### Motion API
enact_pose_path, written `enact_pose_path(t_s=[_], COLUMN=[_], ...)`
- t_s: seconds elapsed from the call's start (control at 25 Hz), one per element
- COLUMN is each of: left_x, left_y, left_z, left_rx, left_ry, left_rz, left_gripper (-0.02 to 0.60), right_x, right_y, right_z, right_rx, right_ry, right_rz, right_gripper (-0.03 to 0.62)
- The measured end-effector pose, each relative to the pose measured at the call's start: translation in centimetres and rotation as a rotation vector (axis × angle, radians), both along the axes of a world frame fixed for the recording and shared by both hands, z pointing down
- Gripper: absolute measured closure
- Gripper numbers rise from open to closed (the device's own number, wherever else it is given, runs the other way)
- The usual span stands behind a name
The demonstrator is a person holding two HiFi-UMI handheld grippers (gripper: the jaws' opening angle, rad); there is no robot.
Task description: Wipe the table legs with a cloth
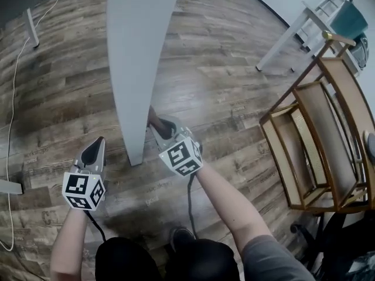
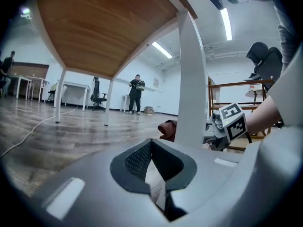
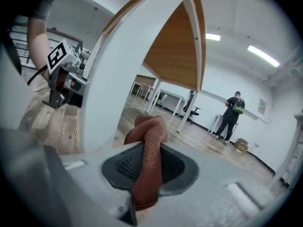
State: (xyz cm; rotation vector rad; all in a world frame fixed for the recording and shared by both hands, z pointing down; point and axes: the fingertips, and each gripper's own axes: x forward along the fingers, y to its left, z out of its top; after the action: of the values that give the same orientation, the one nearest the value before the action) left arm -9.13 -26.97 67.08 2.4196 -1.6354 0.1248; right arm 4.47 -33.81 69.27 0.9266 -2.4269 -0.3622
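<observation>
Resting against the right side of the white table leg (image 1: 136,69) at centre frame, the rust-brown cloth (image 3: 149,143) is clamped in the right gripper's (image 1: 161,124) fingers, low over the wood floor (image 1: 222,81). The left gripper (image 1: 94,151) sits lower left, fingers together and empty. A wooden rack (image 1: 328,133) stands at right.

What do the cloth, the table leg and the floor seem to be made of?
Cloth: rust-brown terry or microfibre, going by its nubby weave and soft folds.
Table leg: smooth matt white, probably painted metal or wood; the coating hides which.
Floor: wood-grain planks with slight sheen, possibly laminate or vinyl.
</observation>
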Motion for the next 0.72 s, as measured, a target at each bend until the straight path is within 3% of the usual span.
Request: enact_pose_path(t_s=[0.2, 0.32, 0.4, 0.56, 0.72], left_x=[-0.4, 0.6, 1.4, 1.8, 3.2], left_y=[-1.1, -0.6, 0.2, 1.4, 3.5], left_z=[-8.5, -14.0, -17.2, -21.4, -24.2], left_rx=[0.132, 0.218, 0.259, 0.264, 0.204], left_ry=[-0.028, -0.051, -0.067, -0.043, 0.008], left_rz=[-0.016, 0.021, 0.036, -0.003, -0.004], left_gripper=[0.561, 0.561, 0.561, 0.561, 0.561], right_x=[0.7, 1.6, 2.5, 4.2, 5.3], right_y=[0.5, 2.0, 2.8, 4.0, 5.2], right_z=[-9.6, -15.4, -18.1, -22.4, -27.1], right_rx=[0.107, 0.135, 0.152, 0.168, 0.141], right_ry=[-0.120, -0.240, -0.260, -0.271, -0.317], right_rz=[0.003, -0.028, -0.023, 0.016, 0.044], right_gripper=[0.531, 0.530, 0.530, 0.531, 0.531])
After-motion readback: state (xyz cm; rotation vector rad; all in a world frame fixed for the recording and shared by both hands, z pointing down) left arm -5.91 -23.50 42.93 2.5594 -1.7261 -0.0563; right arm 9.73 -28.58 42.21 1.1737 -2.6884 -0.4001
